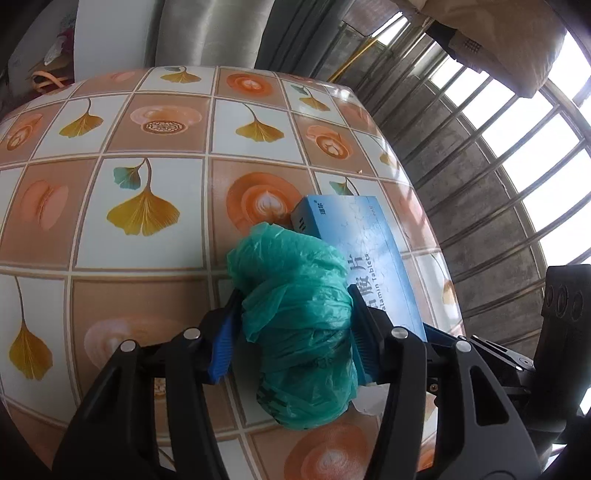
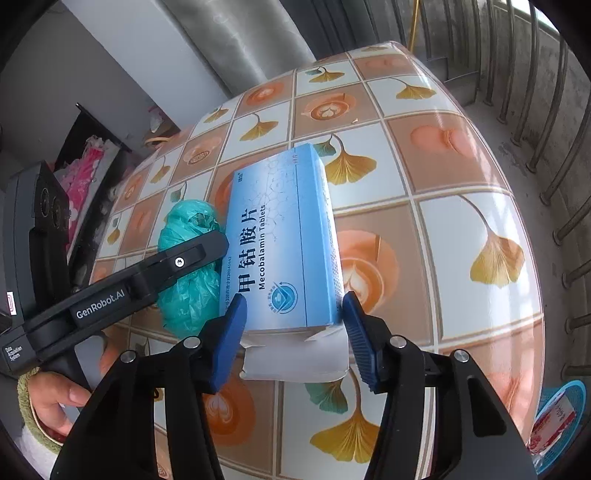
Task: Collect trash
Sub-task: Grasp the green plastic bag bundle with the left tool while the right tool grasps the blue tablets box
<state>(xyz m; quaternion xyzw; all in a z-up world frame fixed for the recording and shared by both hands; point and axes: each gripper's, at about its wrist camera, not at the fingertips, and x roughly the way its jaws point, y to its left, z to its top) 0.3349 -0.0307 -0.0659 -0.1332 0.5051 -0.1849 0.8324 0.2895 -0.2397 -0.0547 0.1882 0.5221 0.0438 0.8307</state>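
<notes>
My left tongs (image 1: pixel 295 328) and right tongs (image 2: pixel 293 334): black angular linkage arms joined by round silver pins, each tipped with ribbed blue pads (image 2: pixel 360 341). White "GenRobot.AI" lettering and one cross-head screw mark the left arm's side. A green knitted cuff (image 2: pixel 26 400) circles my left wrist.

The counter (image 1: pixel 155 206) fills the centre of both views, covered in a glossy cloth of orange and white squares with ginkgo leaves and coffee cups. A grey curtain (image 1: pixel 207 33) hangs at top centre. Daylight enters through a barred window (image 1: pixel 517 147) at right. A blue basket (image 2: pixel 565 417) sits on the concrete floor (image 2: pixel 517 110), lower right.
</notes>
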